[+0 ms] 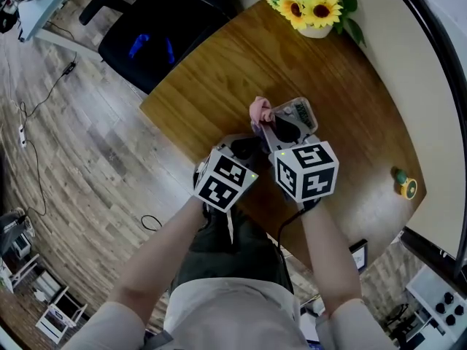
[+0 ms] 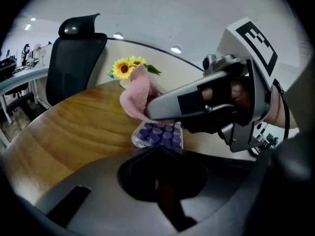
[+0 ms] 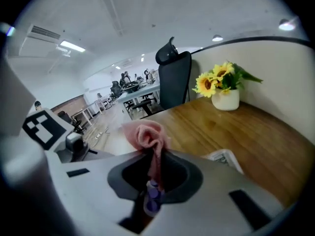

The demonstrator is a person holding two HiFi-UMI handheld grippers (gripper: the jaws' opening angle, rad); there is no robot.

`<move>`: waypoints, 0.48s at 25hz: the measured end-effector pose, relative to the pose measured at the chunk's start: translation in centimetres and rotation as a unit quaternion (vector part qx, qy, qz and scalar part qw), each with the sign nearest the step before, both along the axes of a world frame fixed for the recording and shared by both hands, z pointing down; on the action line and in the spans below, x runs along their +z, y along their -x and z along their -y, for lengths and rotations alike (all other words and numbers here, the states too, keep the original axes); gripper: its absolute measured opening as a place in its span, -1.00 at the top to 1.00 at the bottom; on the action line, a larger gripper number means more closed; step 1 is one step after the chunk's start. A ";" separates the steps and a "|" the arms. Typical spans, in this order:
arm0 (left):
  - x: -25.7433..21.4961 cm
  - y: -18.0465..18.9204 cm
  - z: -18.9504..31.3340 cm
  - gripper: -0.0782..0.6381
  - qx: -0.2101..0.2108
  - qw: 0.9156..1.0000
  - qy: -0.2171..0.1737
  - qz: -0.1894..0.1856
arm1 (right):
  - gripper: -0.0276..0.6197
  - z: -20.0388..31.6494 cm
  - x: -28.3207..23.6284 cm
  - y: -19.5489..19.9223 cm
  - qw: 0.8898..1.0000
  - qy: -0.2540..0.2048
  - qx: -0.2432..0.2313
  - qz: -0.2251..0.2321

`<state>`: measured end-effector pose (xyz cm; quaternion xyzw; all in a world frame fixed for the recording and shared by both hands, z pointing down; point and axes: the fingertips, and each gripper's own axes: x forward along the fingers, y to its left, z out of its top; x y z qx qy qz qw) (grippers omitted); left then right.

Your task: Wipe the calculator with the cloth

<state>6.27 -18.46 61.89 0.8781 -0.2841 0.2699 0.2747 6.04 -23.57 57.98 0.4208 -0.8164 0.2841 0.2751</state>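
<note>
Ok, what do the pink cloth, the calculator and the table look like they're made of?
The cloth looks like soft matte fabric, woven or knit; it bunches into loose folds. The calculator is probably plastic, with a pale, slightly glossy casing and rounded purple keys. The table is wood or a wood-look laminate, since grain lines run across a smooth, low-sheen top.

1. This is an open-plan office: left of centre in the right gripper view, rows of desks [image 3: 129, 90] with chairs run back under strip ceiling lights [image 3: 71, 46].
2. A black office chair [image 1: 157, 39] stands by the curved wooden tabletop [image 1: 219, 86], upper left in the head view.
3. Cables [image 1: 33, 159] trail over the wood-look floor [image 1: 95, 144] at the left.
</note>
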 end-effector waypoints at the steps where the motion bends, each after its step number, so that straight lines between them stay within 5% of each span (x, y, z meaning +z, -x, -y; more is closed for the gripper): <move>1: 0.0 0.0 0.0 0.78 0.000 1.000 0.004 -0.002 | 0.79 -0.4 0.8 -0.1 1.000 0.009 -0.005 -0.009; 12: 0.1 0.2 0.0 0.78 0.000 1.000 0.013 -0.004 | 0.81 -6.6 2.5 -2.9 0.997 0.043 -0.020 -0.055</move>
